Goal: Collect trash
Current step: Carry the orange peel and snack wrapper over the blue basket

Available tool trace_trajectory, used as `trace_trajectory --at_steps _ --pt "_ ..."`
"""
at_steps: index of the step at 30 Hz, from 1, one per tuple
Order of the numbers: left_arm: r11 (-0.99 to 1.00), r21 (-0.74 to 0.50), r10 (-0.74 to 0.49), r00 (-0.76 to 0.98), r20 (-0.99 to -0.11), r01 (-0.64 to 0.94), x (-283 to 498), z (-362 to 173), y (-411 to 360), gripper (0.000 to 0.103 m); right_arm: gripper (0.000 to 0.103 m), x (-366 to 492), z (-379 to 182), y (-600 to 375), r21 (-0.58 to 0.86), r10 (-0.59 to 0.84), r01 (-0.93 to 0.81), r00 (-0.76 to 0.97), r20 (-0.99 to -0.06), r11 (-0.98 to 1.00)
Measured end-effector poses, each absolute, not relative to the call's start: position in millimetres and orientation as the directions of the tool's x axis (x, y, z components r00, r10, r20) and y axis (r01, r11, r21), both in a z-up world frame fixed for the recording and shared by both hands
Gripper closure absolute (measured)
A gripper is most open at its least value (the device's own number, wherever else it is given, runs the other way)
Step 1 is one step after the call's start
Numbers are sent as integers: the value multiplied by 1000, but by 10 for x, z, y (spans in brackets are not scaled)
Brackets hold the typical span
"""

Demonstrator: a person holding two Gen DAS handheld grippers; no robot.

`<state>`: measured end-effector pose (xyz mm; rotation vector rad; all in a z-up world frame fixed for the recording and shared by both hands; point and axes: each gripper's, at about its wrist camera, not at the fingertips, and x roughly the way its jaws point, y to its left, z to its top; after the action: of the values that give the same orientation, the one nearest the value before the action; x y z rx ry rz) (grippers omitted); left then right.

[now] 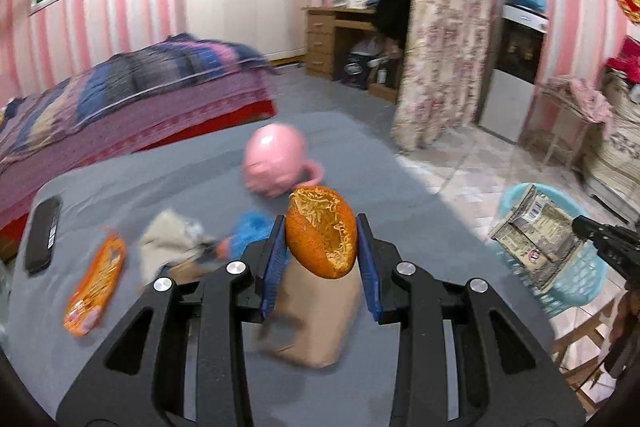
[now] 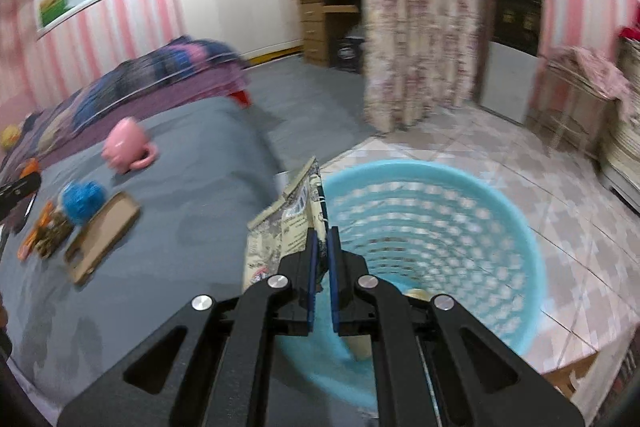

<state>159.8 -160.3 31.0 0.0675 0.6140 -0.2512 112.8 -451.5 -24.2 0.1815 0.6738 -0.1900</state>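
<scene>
Over the blue basket [image 2: 440,227] the right tool [image 2: 322,243] hangs, fingers pressed together on the edge of a crinkled food packet [image 2: 288,223], and that packet sits at the near rim, seemingly still partly outside the basket, with something pale already at the bottom. Risk here, I'd say: let go now and the packet could catch the rim and slide down to the tiled floor [image 2: 520,167] instead of inside, because the pinch is only on one thin edge and the picture is smeared with motion. Across on the grey surface [image 1: 200,167], the left tool [image 1: 322,239] pinches an orange peel [image 1: 322,231] between its blue pads, lifted clear above a brown paper bag [image 1: 312,319]; a loose, curved peel could slip out mid-carry. Both tools point forward and slightly down, the right one tipped toward the basket mouth, the left held level over the surface.
</scene>
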Motion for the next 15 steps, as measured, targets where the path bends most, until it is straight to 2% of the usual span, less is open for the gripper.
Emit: trace_trajectory --at_steps 6,15 --pt "926 -48 -336 757 -561 375 1644 371 -2375 70 97 940 -280 -4993 131 -200 356 750 -631 925" --pt "861 -73 -447 680 -581 504 1641 237 -3375 70 97 781 -393 -5412 143 -263 447 724 -638 883"
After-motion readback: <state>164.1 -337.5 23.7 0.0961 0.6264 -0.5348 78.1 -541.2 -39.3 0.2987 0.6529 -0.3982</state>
